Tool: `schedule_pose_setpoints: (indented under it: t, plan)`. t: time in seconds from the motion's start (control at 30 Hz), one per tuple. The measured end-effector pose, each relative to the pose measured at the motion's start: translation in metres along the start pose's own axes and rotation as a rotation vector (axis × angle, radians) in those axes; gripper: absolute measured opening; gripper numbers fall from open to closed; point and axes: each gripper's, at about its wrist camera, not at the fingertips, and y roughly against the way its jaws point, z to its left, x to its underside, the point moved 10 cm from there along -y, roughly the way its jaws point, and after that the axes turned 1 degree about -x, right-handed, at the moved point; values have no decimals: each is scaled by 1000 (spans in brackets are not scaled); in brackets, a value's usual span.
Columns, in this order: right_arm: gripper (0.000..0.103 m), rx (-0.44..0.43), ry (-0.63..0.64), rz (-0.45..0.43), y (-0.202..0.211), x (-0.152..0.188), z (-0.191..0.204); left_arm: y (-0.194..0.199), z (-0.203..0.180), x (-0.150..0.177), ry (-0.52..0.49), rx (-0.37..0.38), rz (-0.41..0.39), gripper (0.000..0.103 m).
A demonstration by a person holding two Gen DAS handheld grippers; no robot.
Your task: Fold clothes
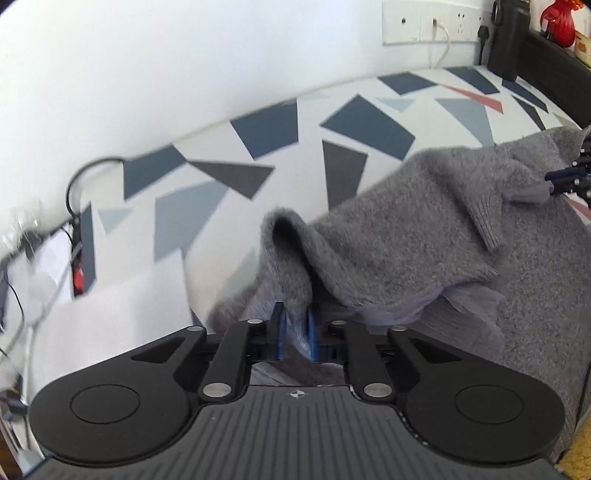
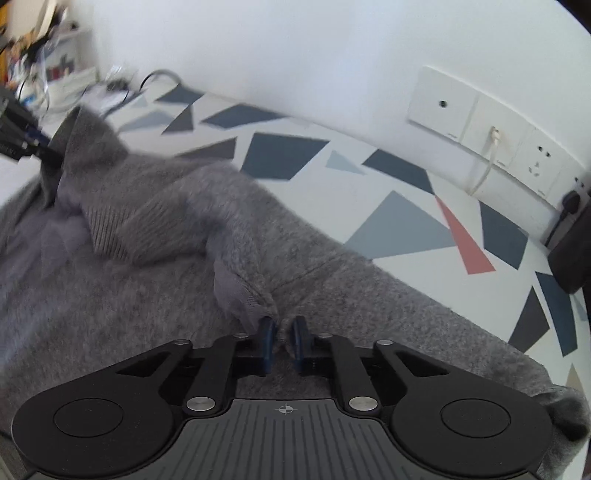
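A fuzzy grey sweater point(image 1: 388, 229) lies on a white sheet with blue, grey and red shapes point(image 1: 266, 129). My left gripper point(image 1: 295, 326) is shut on a raised fold of the sweater's edge, the knit pinched between its blue pads. In the right wrist view my right gripper point(image 2: 284, 326) is shut on another bunched fold of the sweater point(image 2: 147, 295). A sleeve with a ribbed cuff point(image 2: 110, 229) lies across the body. Each gripper also shows at the other view's edge, the right gripper point(image 1: 557, 181) at the right and the left gripper point(image 2: 35, 146) at the upper left.
A white wall runs along the far side of the sheet, with a socket panel point(image 2: 491, 144) and a plugged white cable. Black cables and clutter point(image 1: 70, 206) sit at the left end. A black object point(image 1: 506, 37) and a red item point(image 1: 559, 16) stand at the right end.
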Motion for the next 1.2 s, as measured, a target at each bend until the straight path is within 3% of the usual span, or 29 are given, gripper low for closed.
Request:
schedule_pose_setpoints:
  t: [0.27, 0.4, 0.5, 0.53, 0.57, 0.6, 0.63, 0.7, 0.77, 0.9, 1.07, 1.1, 1.13, 1.17, 1.2]
  plan:
    - [5, 101, -197, -168, 16, -68, -65, -2, 64, -57, -8, -94, -119, 7]
    - [5, 144, -144, -166, 7, -91, -74, -11, 73, -65, 13, -34, -133, 7]
    - [6, 172, -93, -96, -6, -82, -71, -13, 54, -46, 14, 117, -96, 27]
    - [7, 176, -79, -68, -10, -77, -69, -13, 46, -38, 13, 158, -82, 42]
    - [12, 178, -57, -40, -13, -70, -65, -11, 39, -29, 11, 179, -68, 54]
    - [20, 189, -32, -24, -13, -64, -61, -10, 31, -20, 9, 200, -51, 57]
    - [25, 201, -5, -11, -13, -58, -56, -8, 24, -12, 7, 222, -34, 58]
    - [48, 218, 50, -3, -10, -48, -45, -7, 13, 4, 5, 250, -4, 59]
    - [59, 231, 110, -5, -7, -43, -34, -6, 7, 13, 16, 265, 10, 63]
    - [69, 233, 253, -23, -6, -45, -7, -14, -2, 23, 24, 288, 39, 64]
    - [73, 168, 409, -39, -13, -53, 32, -24, -9, 23, 13, 281, 29, 68]
    - [73, 151, 426, -47, -12, -54, 39, -27, -7, 23, 25, 278, 26, 68]
    - [73, 134, 443, -55, -11, -55, 45, -29, -5, 23, 40, 284, 24, 53]
    - [73, 119, 458, -59, -11, -56, 51, -30, -2, 24, 54, 288, 24, 16]
    - [75, 110, 467, -51, -11, -54, 53, -30, 1, 24, 63, 283, 30, 4]
